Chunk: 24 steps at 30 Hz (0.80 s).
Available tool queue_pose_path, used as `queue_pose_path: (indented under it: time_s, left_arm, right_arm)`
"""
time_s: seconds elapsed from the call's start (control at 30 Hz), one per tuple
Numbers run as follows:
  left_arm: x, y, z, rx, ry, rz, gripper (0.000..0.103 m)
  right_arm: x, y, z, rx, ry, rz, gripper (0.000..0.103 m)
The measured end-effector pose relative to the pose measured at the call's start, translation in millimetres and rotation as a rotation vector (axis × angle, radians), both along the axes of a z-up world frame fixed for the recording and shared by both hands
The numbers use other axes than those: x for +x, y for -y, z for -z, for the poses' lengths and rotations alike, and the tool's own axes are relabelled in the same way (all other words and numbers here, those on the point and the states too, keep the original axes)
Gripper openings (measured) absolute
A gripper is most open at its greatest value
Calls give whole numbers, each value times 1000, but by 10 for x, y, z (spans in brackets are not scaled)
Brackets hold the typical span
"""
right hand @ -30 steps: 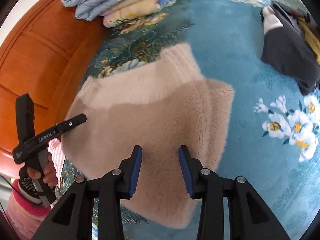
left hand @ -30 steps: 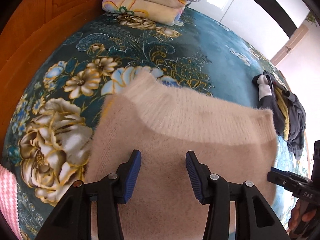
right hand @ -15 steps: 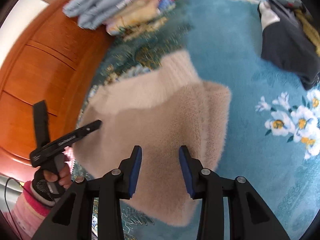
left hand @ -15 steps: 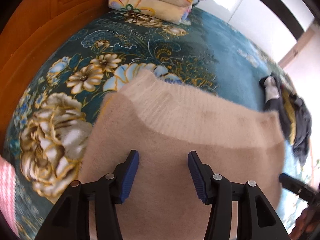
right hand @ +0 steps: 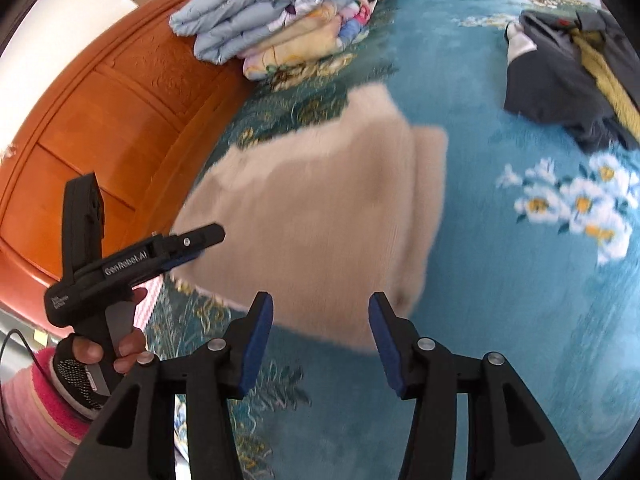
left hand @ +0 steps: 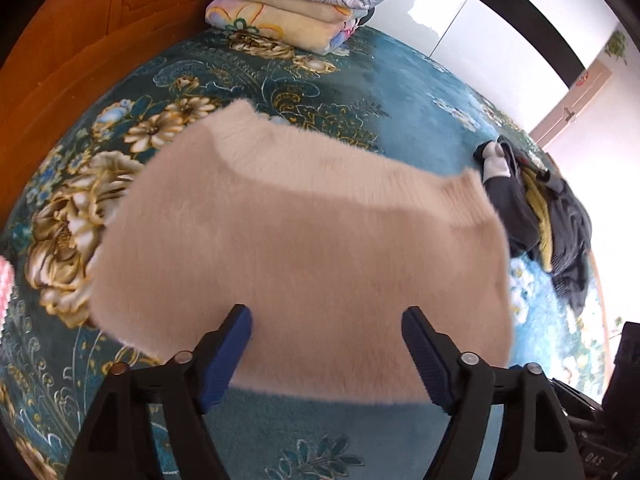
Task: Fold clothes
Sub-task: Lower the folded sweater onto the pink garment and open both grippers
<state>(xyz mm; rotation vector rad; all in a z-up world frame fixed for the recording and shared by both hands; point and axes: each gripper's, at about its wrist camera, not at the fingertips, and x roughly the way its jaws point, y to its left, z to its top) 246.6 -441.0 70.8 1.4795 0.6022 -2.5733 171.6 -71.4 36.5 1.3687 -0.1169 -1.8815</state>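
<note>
Left wrist view first: left gripper (left hand: 326,354) with black arms and blue ribbed pads, jaws spreading wide and still opening, nothing pinched between them, pads clear of the fabric. Right ahead of the fingertips, a fluffy beige knit sweater (left hand: 304,248), folded into a rough rectangle and lying flat on the teal floral plush bedspread (left hand: 360,80), near edge just past the pads. Further ahead and a bit left, a stack of folded quilts, pale blue on top of cream floral (left hand: 296,4), up against the orange wooden headboard (left hand: 80,40). Off to the right of the sweater, well apart from it, a heap of dark grey and mustard clothes (left hand: 540,216). Kinda blurry overall. Over to the right wrist view: right gripper (right hand: 320,342), same black-and-blue build, jaws partway apart and opening too, holding nothing, just bedspread showing between the pads. Same beige sweater (right hand: 320,216) straight ahead and slightly left of the tips, near corner close to the right pad. Left gripper (right hand: 192,246) visible off to the left, tips at the sweater's left edge, gripped by a hand (right hand: 104,348) in a black fingerless glove with a pink sleeve (right hand: 36,412). Dark clothes heap (right hand: 560,84) far up right, quilt stack (right hand: 280,28) up ahead.
</note>
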Motion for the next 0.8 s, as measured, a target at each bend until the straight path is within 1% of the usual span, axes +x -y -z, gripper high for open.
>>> queue_pose_path:
  time_s: [0.03, 0.07, 0.1, 0.2, 0.27, 0.3, 0.37, 0.43, 0.5, 0.63, 0.8]
  left_arm:
    - [25, -46, 15, -17, 0, 9, 95]
    - [48, -95, 31, -34, 1, 18, 100]
    - [68, -154, 48, -57, 10, 23, 103]
    - [138, -282, 126, -95, 38, 16, 103]
    - [168, -323, 199, -83, 68, -10, 103]
    - [185, -334, 230, -75, 83, -25, 103]
    - [191, -348, 290, -66, 110, -45, 103]
    - [188, -384, 333, -80, 137, -51, 103]
    - [201, -420, 375, -100, 165, -62, 103]
    - [222, -430, 472, -126, 215, -125, 103]
    - [241, -423, 552, -175, 257, -208, 103]
  right_arm:
    - [40, -4, 30, 6, 1, -3, 52]
    - [73, -1, 62, 16, -1, -3, 53]
    - [102, -6, 91, 23, -3, 0, 56]
    - [163, -44, 159, 39, -6, 8, 58]
    - [186, -65, 190, 49, -8, 6, 67]
    - [197, -78, 197, 51, -12, 5, 75]
    - [214, -109, 196, 49, -22, 7, 75]
    - [225, -132, 211, 51, -29, 14, 77]
    - [242, -181, 237, 56, -41, 28, 84]
    - [268, -261, 249, 51, -79, 43, 84]
    - [307, -303, 246, 49, -132, 45, 84]
